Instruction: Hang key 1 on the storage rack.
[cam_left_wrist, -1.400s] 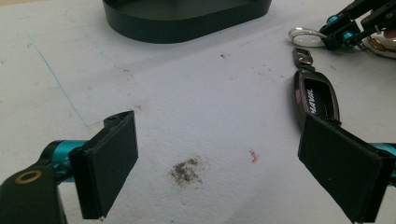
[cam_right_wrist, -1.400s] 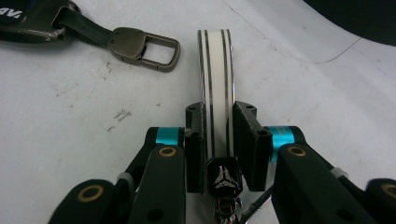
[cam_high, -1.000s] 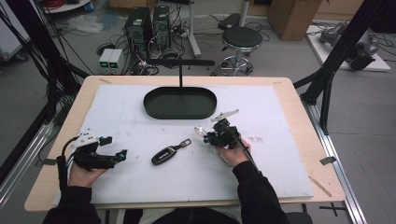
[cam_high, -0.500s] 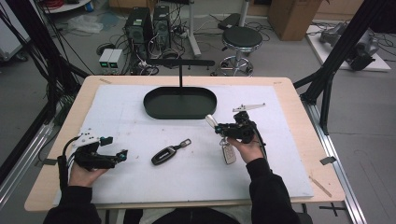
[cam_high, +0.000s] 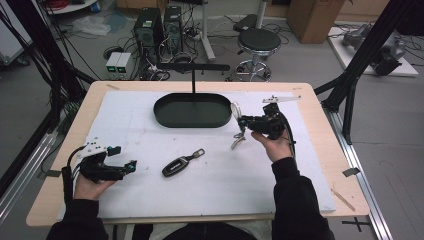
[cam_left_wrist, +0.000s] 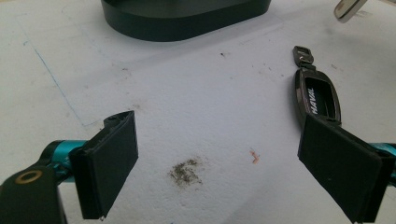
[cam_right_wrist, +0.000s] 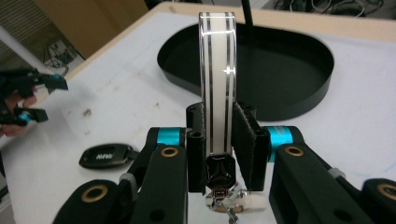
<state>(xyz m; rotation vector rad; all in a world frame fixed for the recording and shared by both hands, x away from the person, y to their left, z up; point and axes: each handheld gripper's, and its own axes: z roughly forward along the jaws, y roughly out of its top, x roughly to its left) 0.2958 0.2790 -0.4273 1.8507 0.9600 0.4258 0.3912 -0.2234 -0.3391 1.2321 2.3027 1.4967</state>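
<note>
From the high view, the white mat (cam_high: 125, 125) covers most of the table (cam_high: 320, 105), with bare wood left along the far and right edges. The black oval tray (cam_high: 165, 117) sits at the far middle, a T-shaped stand (cam_high: 193, 75) rising from it. Wide open mat lies between the two hands, broken by a dark key fob (cam_high: 176, 165). The right gripper (cam_high: 239, 121) is lifted just beside the tray's right end, forearm reaching in from below; it clasps a white key fob (cam_high: 235, 110), with what looks like a key ring (cam_high: 238, 141) dangling under it. The left gripper (cam_high: 134, 165) rests low near the left edge, pointing toward the dark fob.

In the left gripper view, the left gripper (cam_left_wrist: 219, 163) has its jaws spread wide with bare mat between; the dark fob (cam_left_wrist: 316, 95) lies just beyond the right jaw, the tray (cam_left_wrist: 187, 18) farther off.

In the right gripper view, the right gripper (cam_right_wrist: 219, 135) is clamped on the white fob (cam_right_wrist: 217, 70), which stands upright before the tray (cam_right_wrist: 299, 74).
</note>
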